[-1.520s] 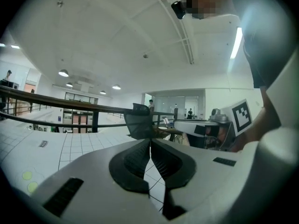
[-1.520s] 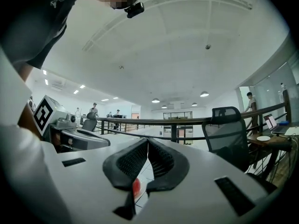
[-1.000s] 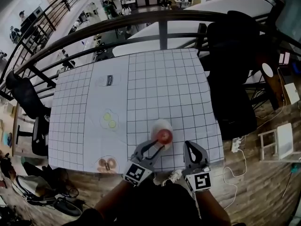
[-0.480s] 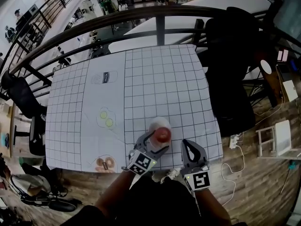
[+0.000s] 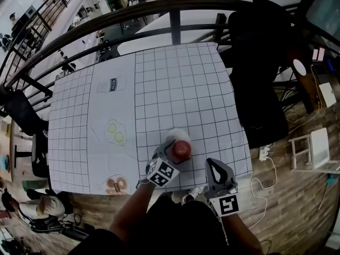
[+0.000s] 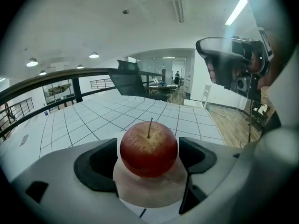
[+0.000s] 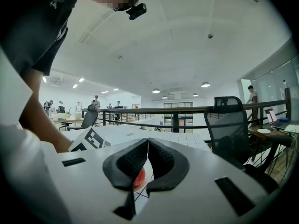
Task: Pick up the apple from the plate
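Observation:
A red apple (image 5: 181,150) with a thin stem stands on a small pale plate (image 5: 174,135) near the front edge of the checked table. In the left gripper view the apple (image 6: 149,147) fills the gap between the black pads (image 6: 100,164), above the plate (image 6: 149,192). My left gripper (image 5: 173,152) is low over the plate, its jaws opening on either side of the apple and not seen pressing it. My right gripper (image 5: 214,170) hovers to the right at the table's edge, with its pads (image 7: 131,162) together and nothing held. A red sliver of the apple (image 7: 138,177) shows behind them.
On the checked tablecloth (image 5: 180,84) a clear plate with green slices (image 5: 115,133) lies left of the apple. A plate with brown pieces (image 5: 116,184) sits at the front left. A flat labelled item (image 5: 110,85) lies farther back. A black chair (image 5: 260,62) stands right of the table.
My left gripper has dropped forward onto the plate and its jaws have spread around the apple. The right gripper has stayed where it was.

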A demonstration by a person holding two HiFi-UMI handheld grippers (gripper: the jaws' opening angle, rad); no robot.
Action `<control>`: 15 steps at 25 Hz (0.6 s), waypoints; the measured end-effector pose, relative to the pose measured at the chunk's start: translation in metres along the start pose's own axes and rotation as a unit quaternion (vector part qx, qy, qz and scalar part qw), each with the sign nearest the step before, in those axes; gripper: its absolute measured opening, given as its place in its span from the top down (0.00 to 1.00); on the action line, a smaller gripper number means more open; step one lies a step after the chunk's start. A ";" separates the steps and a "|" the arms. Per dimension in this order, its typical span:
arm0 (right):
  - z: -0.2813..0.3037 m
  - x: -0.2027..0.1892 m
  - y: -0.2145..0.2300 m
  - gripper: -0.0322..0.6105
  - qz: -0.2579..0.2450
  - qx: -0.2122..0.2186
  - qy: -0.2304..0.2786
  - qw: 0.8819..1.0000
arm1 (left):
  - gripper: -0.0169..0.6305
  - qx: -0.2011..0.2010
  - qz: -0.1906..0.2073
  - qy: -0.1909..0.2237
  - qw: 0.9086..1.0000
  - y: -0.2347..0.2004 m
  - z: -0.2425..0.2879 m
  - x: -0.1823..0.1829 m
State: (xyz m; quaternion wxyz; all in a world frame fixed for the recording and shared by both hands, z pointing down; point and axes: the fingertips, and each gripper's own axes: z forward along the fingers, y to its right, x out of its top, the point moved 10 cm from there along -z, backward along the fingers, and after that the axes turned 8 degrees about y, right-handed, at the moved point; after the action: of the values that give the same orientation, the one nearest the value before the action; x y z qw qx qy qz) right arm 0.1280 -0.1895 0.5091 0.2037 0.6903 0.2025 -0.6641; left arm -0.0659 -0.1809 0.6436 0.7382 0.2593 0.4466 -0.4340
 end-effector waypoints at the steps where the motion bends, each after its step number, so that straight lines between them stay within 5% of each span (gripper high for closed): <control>1: -0.001 0.000 0.000 0.91 0.000 -0.001 0.001 1.000 | 0.36 -0.002 -0.001 -0.003 1.000 0.000 0.002 -0.001; 15: -0.006 0.001 0.004 0.91 0.000 -0.015 0.002 1.000 | 0.36 -0.009 0.007 -0.008 1.000 -0.002 0.006 -0.002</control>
State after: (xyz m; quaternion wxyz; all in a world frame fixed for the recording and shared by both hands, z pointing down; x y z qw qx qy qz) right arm 0.1354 -0.1899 0.5088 0.2132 0.6886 0.2131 -0.6595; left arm -0.0658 -0.1855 0.6482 0.7473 0.2521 0.4426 -0.4267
